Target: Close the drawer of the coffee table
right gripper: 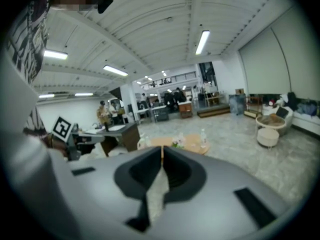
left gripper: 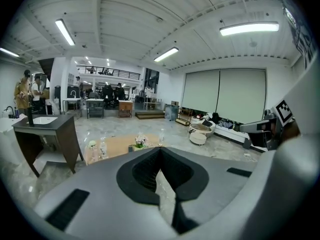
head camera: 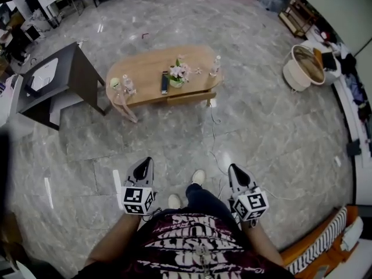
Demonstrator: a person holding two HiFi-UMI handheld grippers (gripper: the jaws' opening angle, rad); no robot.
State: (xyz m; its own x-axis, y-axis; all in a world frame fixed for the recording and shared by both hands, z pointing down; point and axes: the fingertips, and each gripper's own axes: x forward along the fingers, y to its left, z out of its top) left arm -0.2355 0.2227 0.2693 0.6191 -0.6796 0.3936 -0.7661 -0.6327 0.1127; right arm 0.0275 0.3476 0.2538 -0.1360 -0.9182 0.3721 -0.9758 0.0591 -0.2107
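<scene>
Both tongs are closed and hold nothing: left tongs [head camera: 147, 161] with jaws pressed tip to tip, right tongs [head camera: 232, 168] the same, each pointing ahead and a little down over bare floor. The oval wooden coffee table [head camera: 148, 68] stands well apart from me, straight ahead. Its drawer [head camera: 189, 96] shows as a pale band under the near edge, right of centre, standing a little proud of the top; I cannot see into it. On the top sits a small vase [head camera: 177, 81] holding pale pink and white flowers, near the middle. A dark remote control [head camera: 164, 83] lies just beside the vase on its left. One clear bottle [head camera: 216, 65] stands upright toward the right end and another [head camera: 129, 85] toward the left end, with a small greenish cup [head camera: 114, 83] near it; I cannot tell their fill. Right of the table, well apart, is a round white tub [head camera: 293, 74] with a tan inside, contents unclear. To the left is a dark counter [head camera: 72, 63] with a white basin [head camera: 43, 74] set in its top. The floor [head camera: 279, 132] is grey marbled tile, glossy, with a thin cable [head camera: 213, 124] trailing from the table toward my feet. The left gripper view shows a big open hall with strip lights, drawn blinds and people standing far off.
</scene>
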